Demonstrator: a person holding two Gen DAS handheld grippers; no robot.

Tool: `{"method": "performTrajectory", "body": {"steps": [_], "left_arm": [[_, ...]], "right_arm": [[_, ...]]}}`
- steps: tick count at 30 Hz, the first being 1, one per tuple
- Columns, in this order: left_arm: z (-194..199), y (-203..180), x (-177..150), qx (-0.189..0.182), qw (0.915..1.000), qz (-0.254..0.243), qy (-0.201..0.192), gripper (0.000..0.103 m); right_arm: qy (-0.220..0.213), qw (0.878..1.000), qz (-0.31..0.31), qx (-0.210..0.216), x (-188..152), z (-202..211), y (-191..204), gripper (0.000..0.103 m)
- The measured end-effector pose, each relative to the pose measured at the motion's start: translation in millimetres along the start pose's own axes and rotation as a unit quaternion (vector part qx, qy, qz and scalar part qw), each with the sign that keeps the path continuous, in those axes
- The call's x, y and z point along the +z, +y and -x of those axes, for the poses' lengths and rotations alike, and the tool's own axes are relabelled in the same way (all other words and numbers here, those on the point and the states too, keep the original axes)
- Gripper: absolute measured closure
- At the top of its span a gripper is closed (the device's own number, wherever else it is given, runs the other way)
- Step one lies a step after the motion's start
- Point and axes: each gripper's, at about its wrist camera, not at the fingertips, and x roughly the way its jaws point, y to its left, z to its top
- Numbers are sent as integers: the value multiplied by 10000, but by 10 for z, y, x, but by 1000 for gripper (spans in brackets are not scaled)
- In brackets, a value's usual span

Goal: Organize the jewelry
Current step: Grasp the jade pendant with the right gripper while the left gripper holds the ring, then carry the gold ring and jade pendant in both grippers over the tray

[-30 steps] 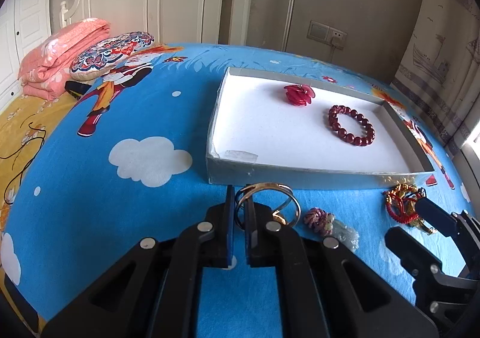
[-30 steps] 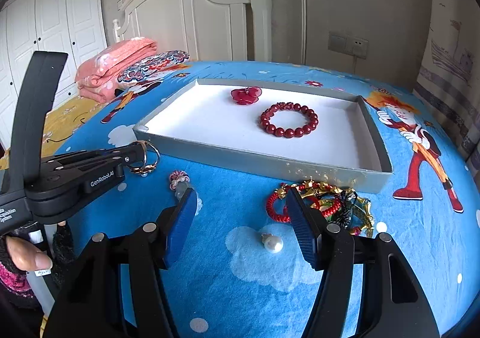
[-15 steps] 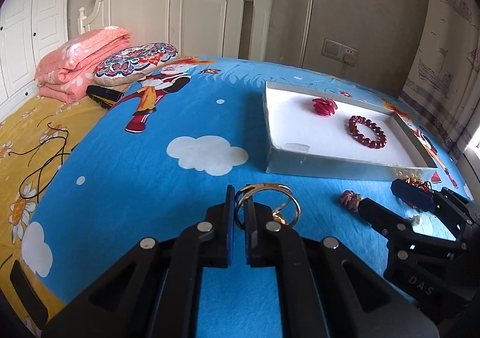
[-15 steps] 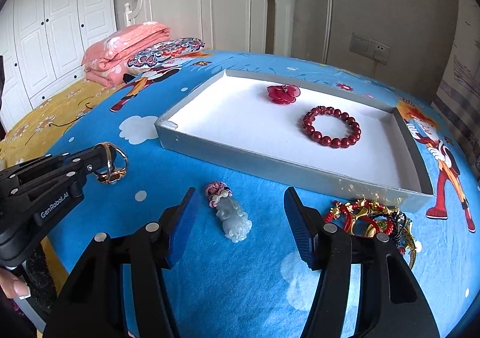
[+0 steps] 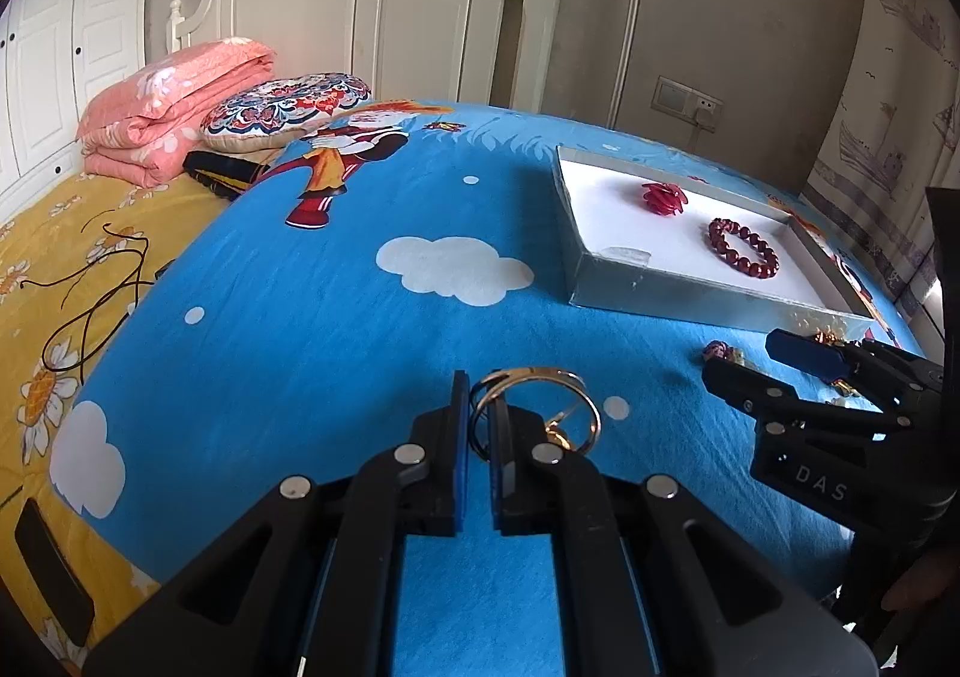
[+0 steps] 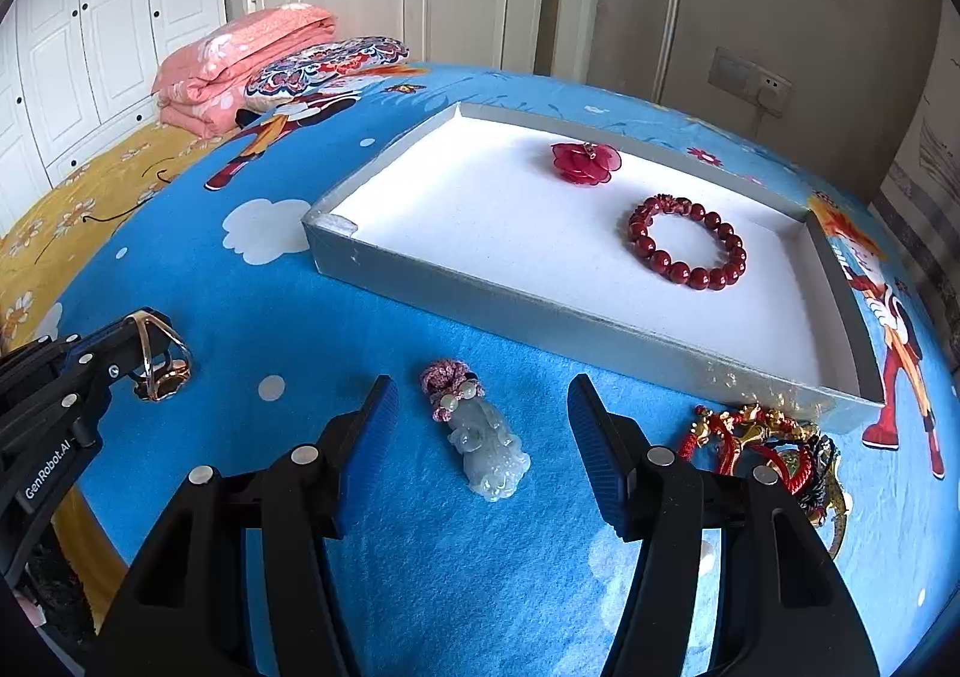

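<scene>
Bedspread (image 6: pixel 360 317) | left tool (image 5: pixel 477 425) pinching gold bangle (image 5: pixel 534 407) | right tool (image 6: pixel 483 425) spread above pendant (image 6: pixel 480 437)

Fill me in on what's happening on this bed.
Someone is sorting jewelry into a tray using two handheld grippers. The left gripper is shut on a gold ring, held above the bedspread. The right gripper is open, with a jade pendant lying between its fingers. A red bead bracelet and red flower already lie in the tray; a tangle of red-and-gold pieces waits outside.
</scene>
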Motion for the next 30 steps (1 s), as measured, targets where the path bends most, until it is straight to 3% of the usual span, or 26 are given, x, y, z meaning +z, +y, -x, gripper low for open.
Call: {"method": "performTrajectory", "body": {"steps": [2,3,4,5,6,19,30], "left_arm": [[9,-1,-2,-12,10000,-3,-9,97],[13,-6,-1,-17,10000,-12,-16,97],[18,-17,2,-14,10000,-23,-28,97],[26,-30,3,-9,10000,-37,-39,97],[32,-38,3,-10,10000,-47,-48,97],[73,-218,-33,13,9997,-261,-14,97],[39,-771,35,-223,9979,-608,-88,97]], "right_arm": [[28,10000,42,47,-11,-14,16,55],[17,9999,88,96,-16,-9,27,65],[-3,9997,150,172,-23,0,48,68],[-36,9996,205,176,-29,10,71,81],[-61,9995,250,161,-40,18,96,83],[-437,9987,137,205,-106,204,65,83],[-754,9962,-431,25,-317,554,-451,83]]}}
